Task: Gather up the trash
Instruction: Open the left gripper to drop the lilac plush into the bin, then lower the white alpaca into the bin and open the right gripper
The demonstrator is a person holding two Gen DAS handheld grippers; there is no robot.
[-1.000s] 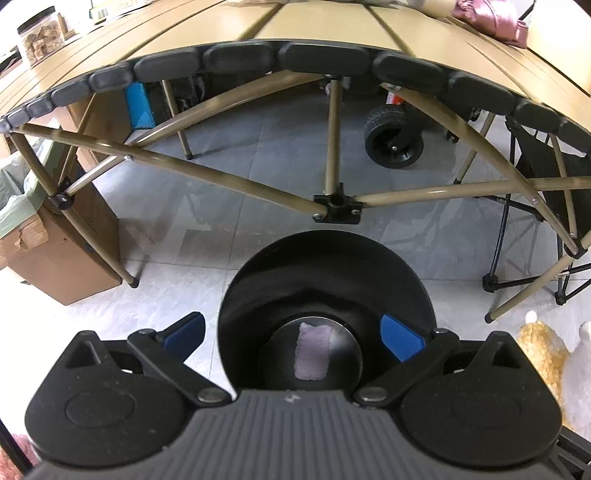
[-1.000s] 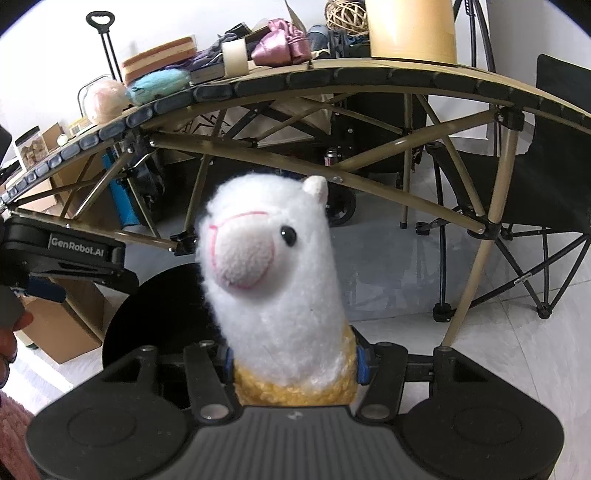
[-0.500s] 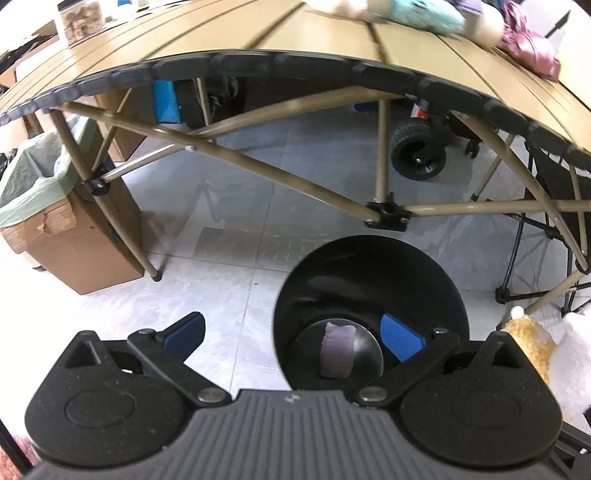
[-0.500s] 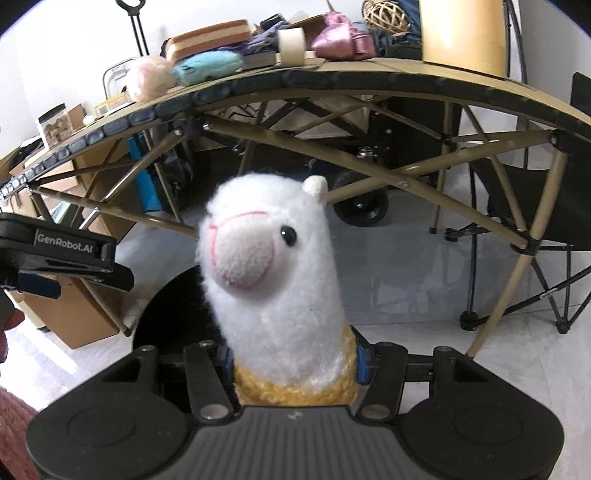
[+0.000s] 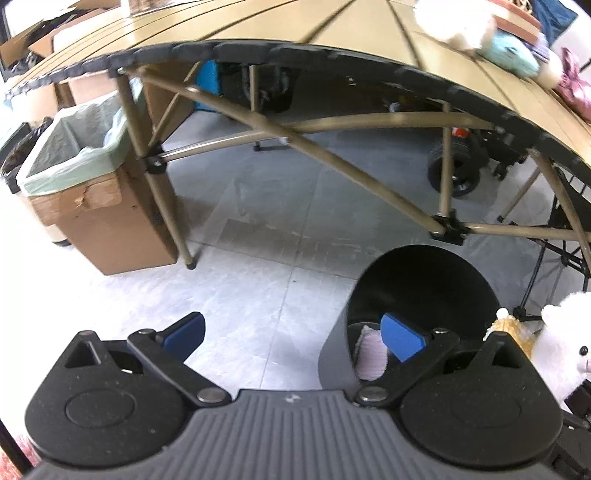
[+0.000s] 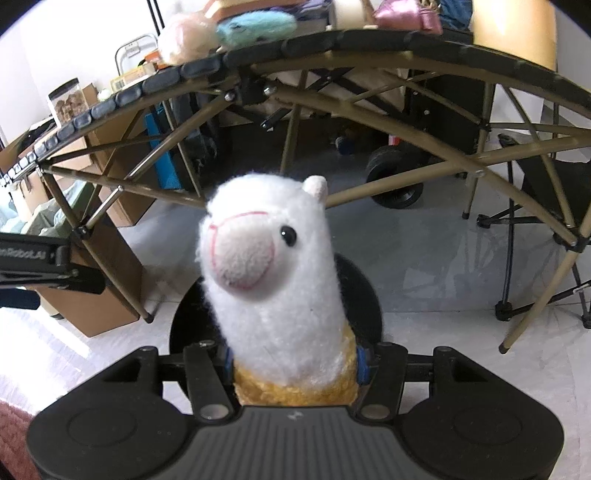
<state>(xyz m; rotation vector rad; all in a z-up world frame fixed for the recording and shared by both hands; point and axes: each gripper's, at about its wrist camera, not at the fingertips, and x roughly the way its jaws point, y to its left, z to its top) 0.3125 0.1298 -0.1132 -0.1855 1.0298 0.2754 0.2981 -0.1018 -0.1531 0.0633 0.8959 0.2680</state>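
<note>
My right gripper is shut on the yellow body of a white plush alpaca, whose head sticks up between the fingers. Below and behind it stands a round black bin on the floor. In the left wrist view the same black bin sits at the lower right, with a pale pink scrap on its bottom. My left gripper is open and holds nothing; its right pad overlaps the bin's mouth. The alpaca shows at that view's right edge.
A tan folding table with crossed legs spans the top, with soft toys along its edge. A cardboard box lined with a green bag stands on the floor at the left. A wheeled cart and a folding chair sit beyond.
Both hands have shifted left along the table. In the left wrist view the black bin slid from centre to the right and the lined cardboard box came nearer. The alpaca stays gripped.
</note>
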